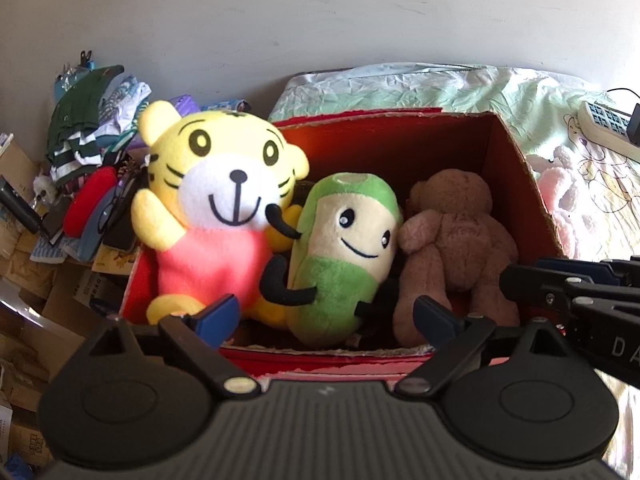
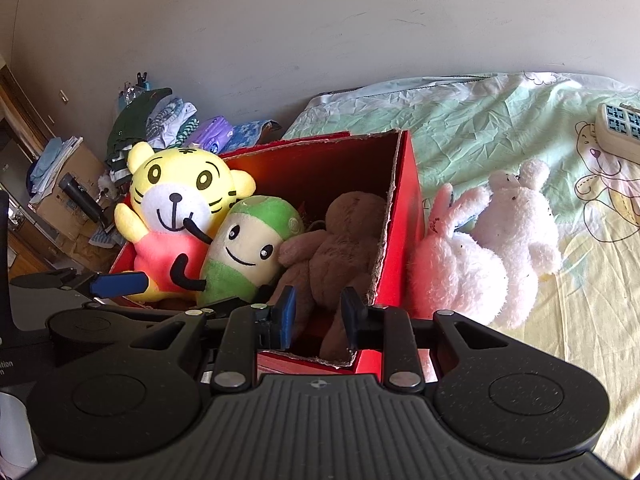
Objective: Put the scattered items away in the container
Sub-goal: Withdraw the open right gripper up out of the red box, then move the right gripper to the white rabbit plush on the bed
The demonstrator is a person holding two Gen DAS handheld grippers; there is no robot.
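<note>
My red box (image 2: 404,216) holds tiger (image 2: 180,204), green plush (image 2: 244,248), brown bear (image 2: 340,236); left hand-held gripper (image 1: 326,316) spread wide, empty; right hand-held gripper (image 2: 318,312) narrowed, grasping nothing.

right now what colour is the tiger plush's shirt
Pink-red, on the tiger plush; clearest in the left wrist view.

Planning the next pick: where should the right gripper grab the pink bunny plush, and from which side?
Probably the round body of the pink bunny plush, from above. It leans against the red box with the white plush pressed on its other side, so only the top is free.
</note>
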